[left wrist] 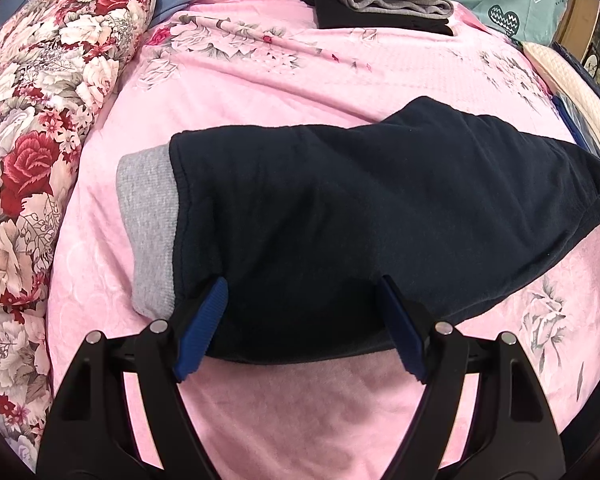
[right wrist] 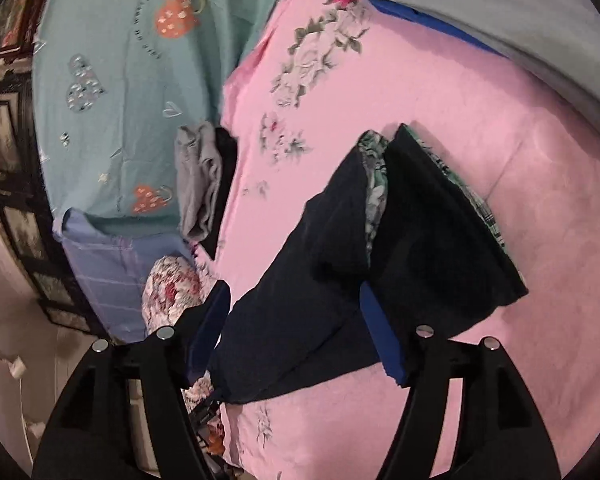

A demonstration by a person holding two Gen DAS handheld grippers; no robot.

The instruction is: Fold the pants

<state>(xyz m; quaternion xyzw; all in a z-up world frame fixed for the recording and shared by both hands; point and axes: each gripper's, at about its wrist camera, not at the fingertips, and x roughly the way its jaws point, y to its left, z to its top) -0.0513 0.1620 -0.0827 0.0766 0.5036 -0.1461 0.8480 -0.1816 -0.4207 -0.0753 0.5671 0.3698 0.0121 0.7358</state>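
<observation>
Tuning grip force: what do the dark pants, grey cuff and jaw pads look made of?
Dark pants: likely fleece knit, matte and fuzzy. Grey cuff: ribbed knit, fine vertical lines. Pads: blue, ridged, probably rubber or plastic.

Dark navy pants (left wrist: 380, 216) are lying folded over on the pink bed, grey cuff sticking out at the left.

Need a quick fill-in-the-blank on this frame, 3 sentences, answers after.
1. The dark pants lie on a ____ floral bedspread.
2. The band at the pants' end is ____ in colour.
3. The left gripper and the right gripper both have their fingers ____, with blue pads.

Answers: pink; grey; open
</observation>
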